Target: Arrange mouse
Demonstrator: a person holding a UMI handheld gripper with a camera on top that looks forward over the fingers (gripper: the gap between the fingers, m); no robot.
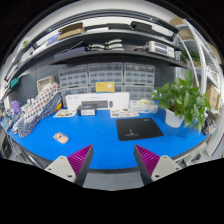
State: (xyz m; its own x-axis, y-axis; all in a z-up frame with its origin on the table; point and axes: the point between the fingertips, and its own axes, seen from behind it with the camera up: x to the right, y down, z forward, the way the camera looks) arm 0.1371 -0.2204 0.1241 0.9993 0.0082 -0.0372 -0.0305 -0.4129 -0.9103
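A small pale mouse [62, 138] lies on the blue table top [100, 145], to the left and beyond my fingers. A black mouse mat [138, 128] lies flat on the blue surface, right of centre, well ahead of the fingers. My gripper [113, 160] is open and empty above the table's near edge, its two magenta pads wide apart. Nothing stands between the fingers.
A white keyboard [98, 101] and small boxes stand at the back of the table. A green potted plant [184, 100] stands at the right. A patterned rack [35, 108] stands at the left. Shelves with drawers rise behind the table.
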